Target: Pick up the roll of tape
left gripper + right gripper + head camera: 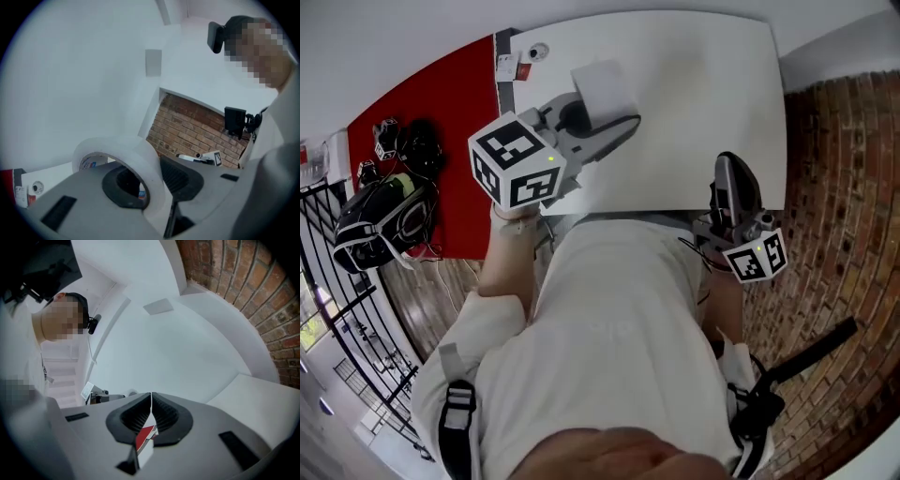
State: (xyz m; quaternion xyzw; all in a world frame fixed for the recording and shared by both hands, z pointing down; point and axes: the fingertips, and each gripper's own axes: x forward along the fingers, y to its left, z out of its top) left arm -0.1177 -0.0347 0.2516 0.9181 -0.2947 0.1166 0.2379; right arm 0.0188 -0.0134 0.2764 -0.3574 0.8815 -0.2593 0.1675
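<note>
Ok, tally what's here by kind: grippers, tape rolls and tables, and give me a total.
Grippers: 2, the left gripper and the right gripper
Tape rolls: 1, the tape roll held in the left gripper
Tables: 1, the table
Total: 4

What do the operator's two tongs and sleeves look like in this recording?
The left tongs and right tongs are grey plastic bodies with black pads, ribbed on the right pair. The left cube and right cube are white with black square markers. A thin dark cable trails by the right pair. The sleeve is pale.
</note>
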